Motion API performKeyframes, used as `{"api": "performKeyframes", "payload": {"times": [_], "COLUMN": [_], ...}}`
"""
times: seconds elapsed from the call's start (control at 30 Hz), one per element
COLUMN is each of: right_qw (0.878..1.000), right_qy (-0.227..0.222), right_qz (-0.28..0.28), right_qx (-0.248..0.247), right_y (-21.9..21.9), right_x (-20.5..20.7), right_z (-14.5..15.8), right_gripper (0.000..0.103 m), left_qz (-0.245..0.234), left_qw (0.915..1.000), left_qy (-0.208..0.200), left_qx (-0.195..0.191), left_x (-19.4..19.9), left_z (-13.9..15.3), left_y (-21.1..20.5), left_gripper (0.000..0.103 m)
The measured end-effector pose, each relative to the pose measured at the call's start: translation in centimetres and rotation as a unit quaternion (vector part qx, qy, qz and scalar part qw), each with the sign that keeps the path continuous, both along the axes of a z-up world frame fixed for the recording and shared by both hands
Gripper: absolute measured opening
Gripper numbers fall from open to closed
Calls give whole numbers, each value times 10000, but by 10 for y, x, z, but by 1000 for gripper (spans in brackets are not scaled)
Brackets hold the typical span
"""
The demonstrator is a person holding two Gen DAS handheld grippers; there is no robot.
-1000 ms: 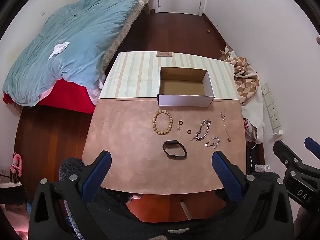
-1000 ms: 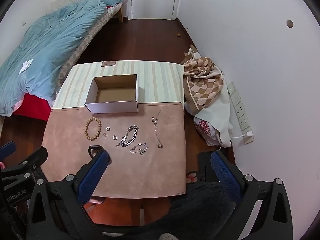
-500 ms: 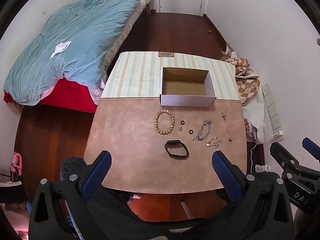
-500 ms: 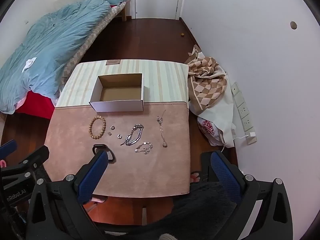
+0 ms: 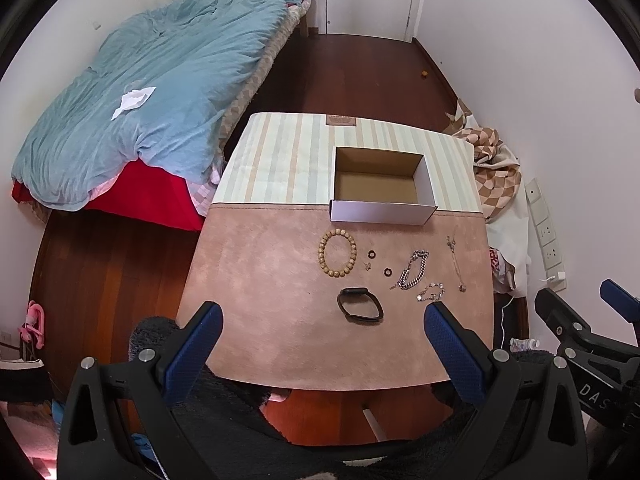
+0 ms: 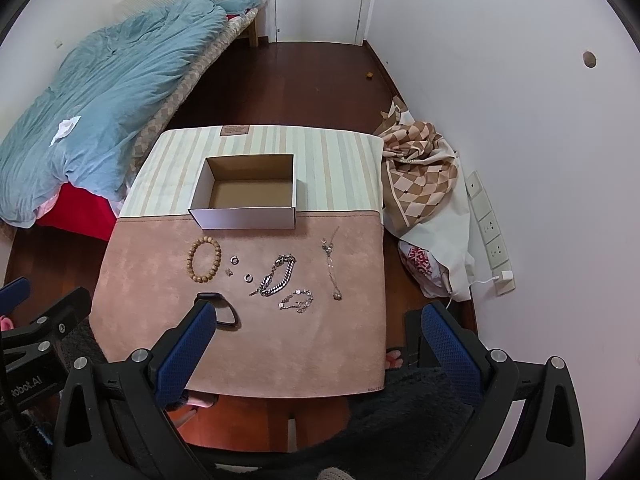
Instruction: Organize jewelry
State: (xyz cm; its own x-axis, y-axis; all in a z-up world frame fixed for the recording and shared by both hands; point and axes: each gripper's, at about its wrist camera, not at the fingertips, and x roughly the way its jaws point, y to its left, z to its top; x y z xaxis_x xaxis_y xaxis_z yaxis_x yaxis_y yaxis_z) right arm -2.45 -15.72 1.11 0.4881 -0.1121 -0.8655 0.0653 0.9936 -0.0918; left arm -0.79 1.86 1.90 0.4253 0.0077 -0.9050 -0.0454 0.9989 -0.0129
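Left wrist view
Left tongs [image 5: 322, 342]: blue pads spread wide apart, holding nothing, above the near edge of the surface [image 5: 260, 320].
Box [image 5: 382, 212]: open white cardboard, empty, at the seam between the striped cloth and the pink mat.
Bead bracelet [image 5: 337, 253]: flat on the mat, just in front of the box's left end.
Two small rings [image 5: 372, 255]: right of the beads, apart from each other.
Silver chain bracelet [image 5: 414, 270]: right of the rings.
Thin necklace [image 5: 455, 262]: stretched out near the right edge.
Black band [image 5: 360, 305]: nearest the tongs.
Right tongs [image 5: 592, 320]: partly seen at the right border.

Right wrist view
Right tongs [image 6: 320, 340]: pads far apart, empty.
Black band [image 6: 224, 312]: partly hidden behind the left pad.
Fine bracelet [image 6: 298, 300]: beside the silver chain bracelet [image 6: 278, 275].
Bead bracelet [image 6: 205, 260]: left of the rings, in front of the box [image 6: 244, 218].
Bed [image 6: 92, 92]: left of the surface, under a blue quilt.
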Motion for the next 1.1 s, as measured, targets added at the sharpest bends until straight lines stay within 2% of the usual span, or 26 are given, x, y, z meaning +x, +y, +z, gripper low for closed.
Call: {"api": "performKeyframes", "payload": {"times": [1.1], "right_qw": [10000], "right_qy": [-29], "right_qz": [-17], "right_qx": [6], "right_y": [-4], "right_x": [-1], "right_z": [6], "right_gripper": [103], "left_qz": [16], "left_qw": [10000], "left_qy": [5], "left_qx": [-6], "left_x": [-1], "left_z": [1], "left_y": [3], "left_gripper": [103]}}
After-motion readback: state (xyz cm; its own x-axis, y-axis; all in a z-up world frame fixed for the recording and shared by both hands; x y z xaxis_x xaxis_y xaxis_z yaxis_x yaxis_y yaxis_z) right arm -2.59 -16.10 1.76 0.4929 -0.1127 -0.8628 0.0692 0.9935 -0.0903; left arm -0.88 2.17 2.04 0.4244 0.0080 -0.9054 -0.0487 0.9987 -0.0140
